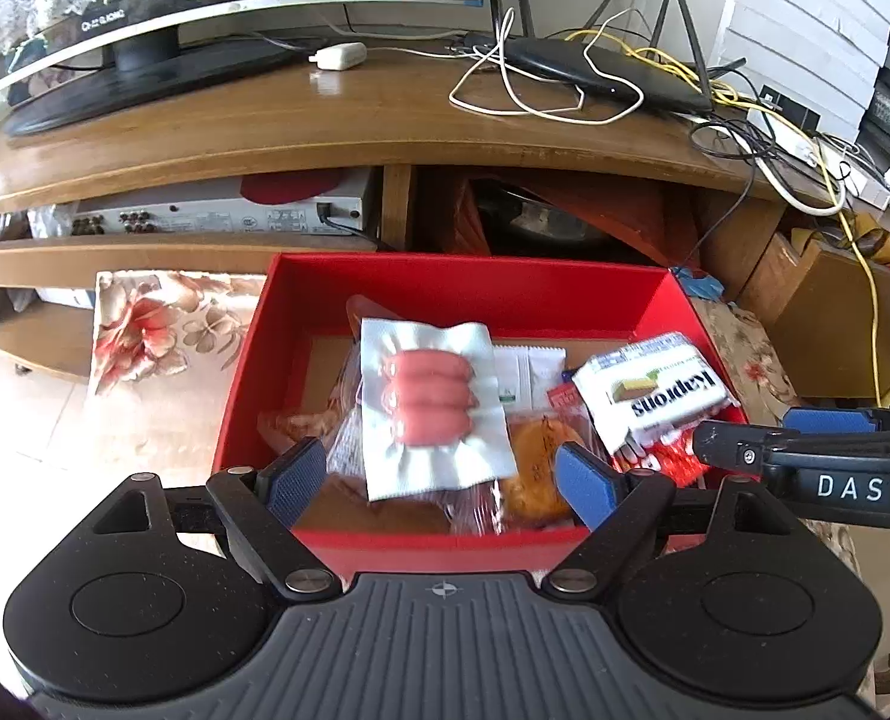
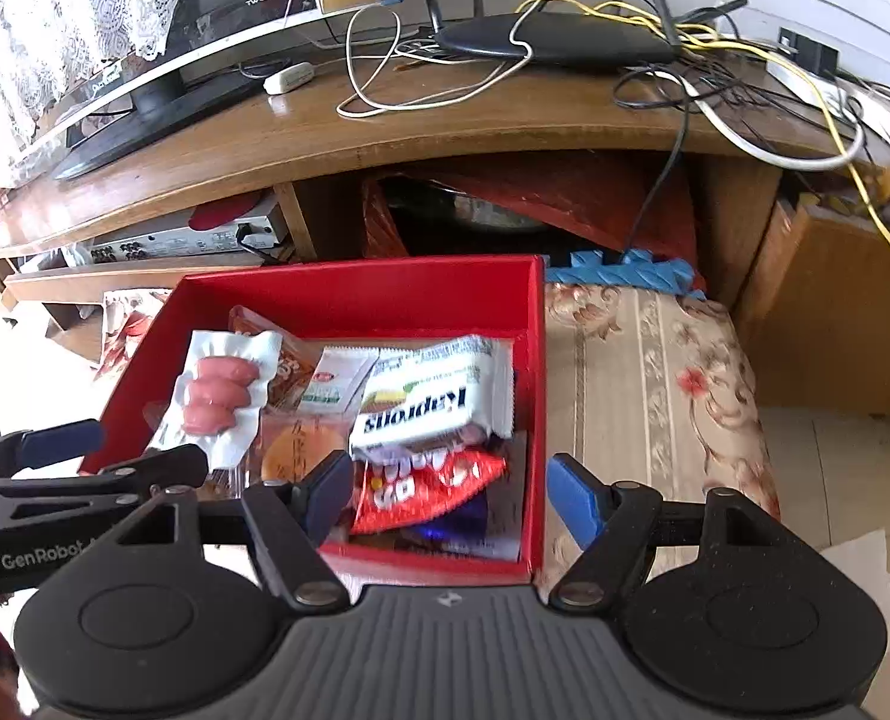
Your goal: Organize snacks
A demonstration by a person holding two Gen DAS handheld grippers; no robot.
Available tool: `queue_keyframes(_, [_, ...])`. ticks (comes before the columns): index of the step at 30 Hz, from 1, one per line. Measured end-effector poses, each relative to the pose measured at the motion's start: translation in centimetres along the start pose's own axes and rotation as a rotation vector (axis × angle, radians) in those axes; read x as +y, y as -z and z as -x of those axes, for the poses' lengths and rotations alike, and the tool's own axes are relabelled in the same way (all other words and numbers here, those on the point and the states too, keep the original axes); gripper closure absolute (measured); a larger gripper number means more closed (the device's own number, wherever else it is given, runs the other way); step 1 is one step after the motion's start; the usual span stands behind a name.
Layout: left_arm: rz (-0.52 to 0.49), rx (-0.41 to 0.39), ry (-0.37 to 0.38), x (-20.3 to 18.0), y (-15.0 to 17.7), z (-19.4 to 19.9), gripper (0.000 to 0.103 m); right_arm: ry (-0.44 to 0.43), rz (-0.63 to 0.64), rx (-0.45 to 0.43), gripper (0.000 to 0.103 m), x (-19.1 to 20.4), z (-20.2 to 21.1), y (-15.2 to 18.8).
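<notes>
Red box (image 1: 252, 360) resting on a floral-cloth-covered seat (image 2: 643, 360), in front of a wooden TV stand (image 1: 324, 126). Inside the box, a loose heap of snacks: sausage pack (image 1: 432, 408), white with four pink sausages, tilted on top toward the left side; white wafer bar pack (image 1: 655, 390) leaning against the right wall; red candy pouch (image 2: 432, 480) just under the wafer bar, near the front right corner; round golden cake in clear wrap (image 2: 291, 450) between sausage pack and pouch; small white-and-green sachet (image 2: 336, 378) behind it; brown snack bag (image 2: 288, 360) partly under the sausage pack, toward the back.

Left claw (image 1: 441, 480) spread wide, blue pads on either side of the lower end of the sausage pack, holding nothing; whether the pads touch the wrapper cannot be told. Right claw (image 2: 441, 492) also spread, empty, hovering over the front right corner of the box, one pad over the pouch side, the other outside the right wall above the cloth.

On the stand's top: monitor (image 1: 144, 18) at the left, black router (image 1: 595, 66) with tangled white and yellow cables at the right. Silver electronics unit (image 1: 216, 210) on the shelf beneath.
</notes>
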State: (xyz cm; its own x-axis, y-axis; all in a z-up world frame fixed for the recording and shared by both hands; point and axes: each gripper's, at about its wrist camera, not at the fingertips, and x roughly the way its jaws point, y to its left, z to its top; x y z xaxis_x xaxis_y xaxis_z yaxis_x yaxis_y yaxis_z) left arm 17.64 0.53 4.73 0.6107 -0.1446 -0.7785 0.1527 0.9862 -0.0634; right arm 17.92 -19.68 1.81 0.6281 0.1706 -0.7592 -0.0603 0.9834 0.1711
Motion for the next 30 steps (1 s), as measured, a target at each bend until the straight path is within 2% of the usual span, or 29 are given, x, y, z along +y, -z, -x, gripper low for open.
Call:
queue_keyframes(10, [0.001, 0.002, -0.020, -0.4, 2.7, 1.7, 0.009, -0.011, -0.012, 0.015, 0.034, 0.5, 2.3, 2.9])
queue_keyframes(16, [0.006, -0.001, -0.027, -0.5, 4.3, 2.7, 0.001, -0.012, -0.017, 0.021, 0.034, 0.5, 3.4, 4.6])
queue_keyframes(23, [-0.009, -0.013, -0.068, -0.6, 5.7, 3.6, 0.001, -0.009, -0.029, 0.028, 0.034, 0.2, 4.4, 6.3])
queue_keyframes(30, [-0.013, -0.054, -0.065, -0.5, 7.1, 5.0, 0.000, -0.024, -0.031, 0.025, 0.034, 0.4, 5.7, 7.6])
